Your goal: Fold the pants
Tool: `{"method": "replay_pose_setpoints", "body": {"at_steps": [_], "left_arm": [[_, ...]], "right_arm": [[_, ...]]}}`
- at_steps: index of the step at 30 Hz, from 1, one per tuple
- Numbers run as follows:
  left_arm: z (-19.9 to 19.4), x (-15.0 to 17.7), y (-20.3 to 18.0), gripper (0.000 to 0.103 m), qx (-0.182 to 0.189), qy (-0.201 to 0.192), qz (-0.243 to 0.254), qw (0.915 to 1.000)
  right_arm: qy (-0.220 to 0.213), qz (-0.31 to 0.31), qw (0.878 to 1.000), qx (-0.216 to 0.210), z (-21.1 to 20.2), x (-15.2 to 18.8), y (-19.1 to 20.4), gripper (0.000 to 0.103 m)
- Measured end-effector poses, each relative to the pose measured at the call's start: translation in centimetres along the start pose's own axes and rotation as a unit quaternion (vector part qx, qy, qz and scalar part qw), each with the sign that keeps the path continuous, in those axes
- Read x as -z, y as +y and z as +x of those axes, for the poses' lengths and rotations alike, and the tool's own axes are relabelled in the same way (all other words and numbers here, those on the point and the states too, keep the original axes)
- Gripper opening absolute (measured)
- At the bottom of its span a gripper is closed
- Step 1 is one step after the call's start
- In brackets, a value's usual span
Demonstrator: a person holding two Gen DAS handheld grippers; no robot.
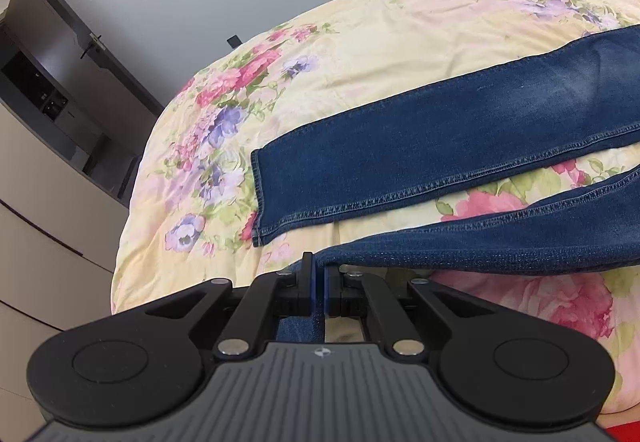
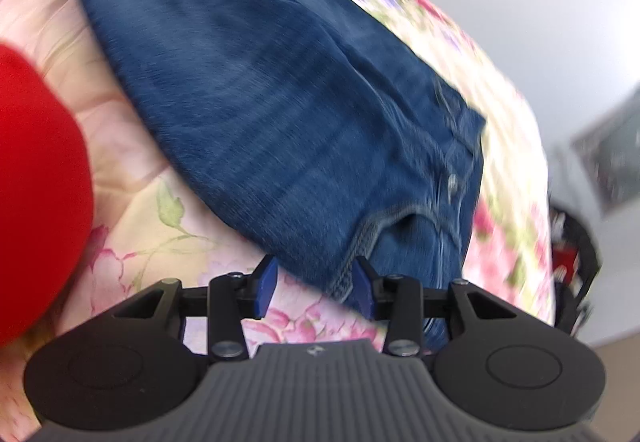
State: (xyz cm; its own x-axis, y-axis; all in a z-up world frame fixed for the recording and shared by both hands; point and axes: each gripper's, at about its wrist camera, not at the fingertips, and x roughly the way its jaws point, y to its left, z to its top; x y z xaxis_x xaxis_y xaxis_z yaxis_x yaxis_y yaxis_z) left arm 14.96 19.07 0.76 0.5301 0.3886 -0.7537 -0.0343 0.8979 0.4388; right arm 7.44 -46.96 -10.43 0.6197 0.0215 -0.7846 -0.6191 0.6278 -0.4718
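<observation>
Left tongs pinching near leg hem of jeans, lifted off flowered bed. Right tongs spread beside waist corner. Best now: clamp waist edge first, then carry near leg over far leg, seams aligned.

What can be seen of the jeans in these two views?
The jeans are dark blue stretch denim with stitched seams and hems, spread on a floral bedspread. One leg lies flat, its hem toward the bed's end; the other leg's end is lifted, pinched in the closed jaws of the left gripper. The right wrist view, blurred, shows the waist end with button and pocket seam; the right gripper is open at its edge.
</observation>
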Motion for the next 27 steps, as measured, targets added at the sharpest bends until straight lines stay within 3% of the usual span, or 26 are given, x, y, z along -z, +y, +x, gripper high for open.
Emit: {"method": "replay_pose_setpoints", "body": {"at_steps": [6, 14, 18, 24, 27], "left_arm": [[-1.0, 0.1, 0.3, 0.003, -0.003, -0.005, -0.014, 0.9999], [-2.3, 0.2, 1.0, 0.003, 0.004, -0.018, -0.028, 0.9994], [-2.2, 0.7, 1.5, 0.003, 0.007, -0.018, -0.037, 0.9991], [-1.9, 1.3, 2.6, 0.003, 0.016, -0.017, -0.054, 0.9983], [-2.1, 1.3, 3.2, 0.003, 0.018, -0.019, -0.063, 0.9977]], "right_arm": [[0.03, -0.05, 0.998, -0.018, 2.6, 0.2, 0.7, 0.037], [0.048, -0.086, 0.995, 0.019, 5.7, 0.4, 1.5, 0.037], [0.039, -0.129, 0.989, 0.055, 4.5, 0.9, 2.5, 0.021], [-0.005, -0.082, 0.99, 0.114, 0.7, -0.6, 0.2, 0.011], [-0.018, -0.048, 0.991, 0.124, -0.9, -2.3, -1.8, 0.009]]}}
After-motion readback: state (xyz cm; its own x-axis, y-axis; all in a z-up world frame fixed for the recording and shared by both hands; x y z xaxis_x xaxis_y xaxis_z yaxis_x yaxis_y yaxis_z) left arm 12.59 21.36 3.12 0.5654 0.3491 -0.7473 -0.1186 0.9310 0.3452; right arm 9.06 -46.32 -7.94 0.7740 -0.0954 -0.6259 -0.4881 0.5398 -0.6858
